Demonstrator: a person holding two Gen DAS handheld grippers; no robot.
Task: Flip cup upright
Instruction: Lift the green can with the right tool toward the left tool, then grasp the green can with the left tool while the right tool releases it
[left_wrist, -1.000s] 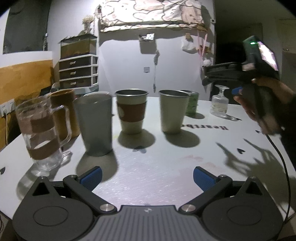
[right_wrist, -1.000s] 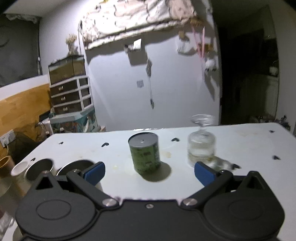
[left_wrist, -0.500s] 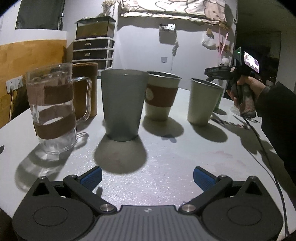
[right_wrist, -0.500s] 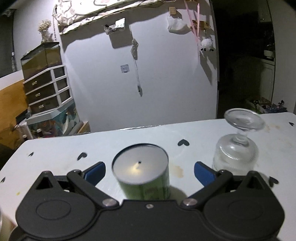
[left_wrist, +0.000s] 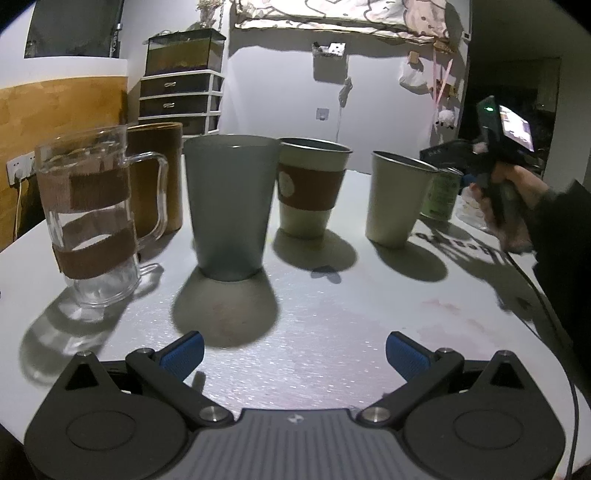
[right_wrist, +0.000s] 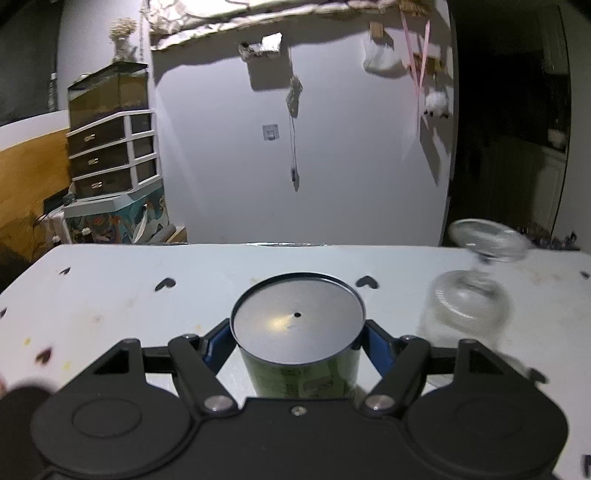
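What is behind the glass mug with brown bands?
Behind the glass mug stands a brown cylindrical cup, close beside its handle. The mug covers the cup's left edge; its inside is hidden.

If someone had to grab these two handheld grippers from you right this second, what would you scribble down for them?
Right gripper: closed around the upside-down green cup, blue pads touching both sides, cup not yet lifted off the white table.
Left gripper: open, empty, hovering low before the row of upright cups.
Already upright: glass mug, grey tumbler, sleeved cup, steel cup.
Still inverted: the green cup and, beside it on the right, a stemmed glass.
Left to do: lift the green cup, turn it over, set it down; the stemmed glass probably follows.
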